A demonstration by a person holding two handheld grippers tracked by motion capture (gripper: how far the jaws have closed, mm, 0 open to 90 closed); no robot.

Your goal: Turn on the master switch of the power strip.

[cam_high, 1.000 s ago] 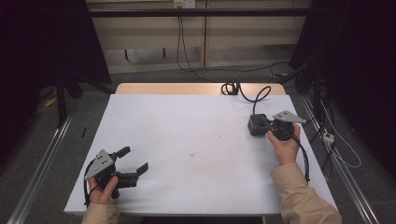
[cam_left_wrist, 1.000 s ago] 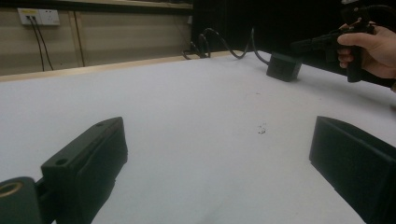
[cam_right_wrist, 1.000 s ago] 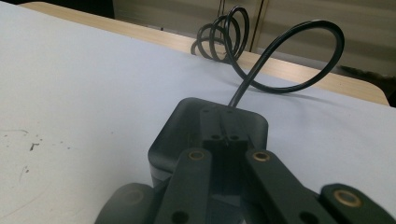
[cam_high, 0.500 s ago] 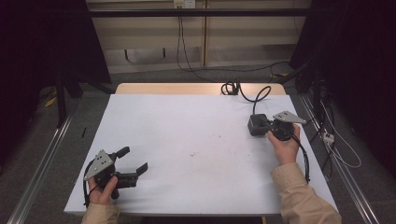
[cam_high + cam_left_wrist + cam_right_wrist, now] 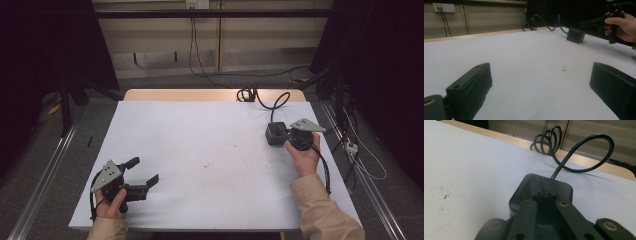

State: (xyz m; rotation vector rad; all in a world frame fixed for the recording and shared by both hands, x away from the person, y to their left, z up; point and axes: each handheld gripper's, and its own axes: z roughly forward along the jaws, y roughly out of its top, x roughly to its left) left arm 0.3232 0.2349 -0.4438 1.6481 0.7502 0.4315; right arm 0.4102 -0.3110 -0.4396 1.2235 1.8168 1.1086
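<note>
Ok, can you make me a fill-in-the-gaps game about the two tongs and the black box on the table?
1. The left tongs stand wide ____, with nothing between them.
2. The black box sits right at the tips of the ____ tongs.
3. The cable that comes out of the box is ____ in colour.
4. The table has a ____ top.

Missing words: open; right; black; white.
</note>
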